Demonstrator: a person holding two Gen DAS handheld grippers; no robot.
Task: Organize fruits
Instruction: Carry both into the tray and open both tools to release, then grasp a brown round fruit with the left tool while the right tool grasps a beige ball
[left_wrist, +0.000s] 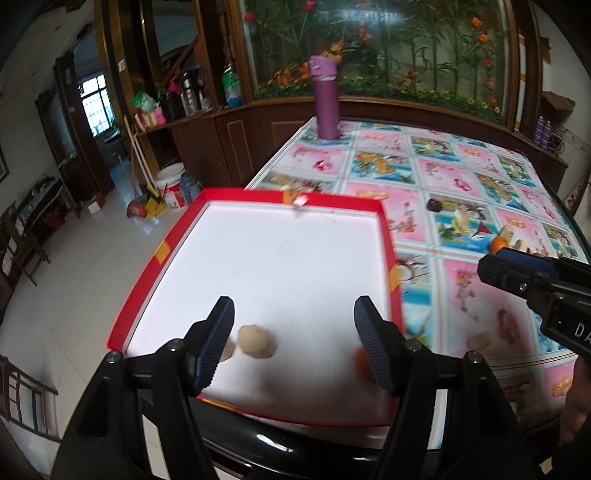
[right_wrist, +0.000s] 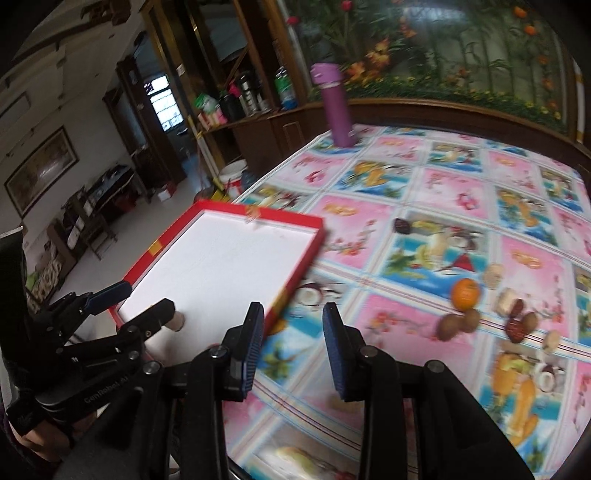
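Red-rimmed tray (left_wrist: 386, 236) with a white floor sits at the counter's (left_wrist: 461, 177) near left corner, and your left gripper (left_wrist: 293, 341) hovers over it, fingers spread wide with nothing between them. A tan fruit (left_wrist: 256, 340) lies in the tray near its front edge. Your right gripper (right_wrist: 293, 350) hangs just right of the tray, fingers parted and empty. Farther right, an orange (right_wrist: 466, 293) and brown fruits (right_wrist: 458, 324) lie scattered on the patterned cloth.

Beige fruit (left_wrist: 256, 341) in red-rimmed tray (left_wrist: 255, 194)
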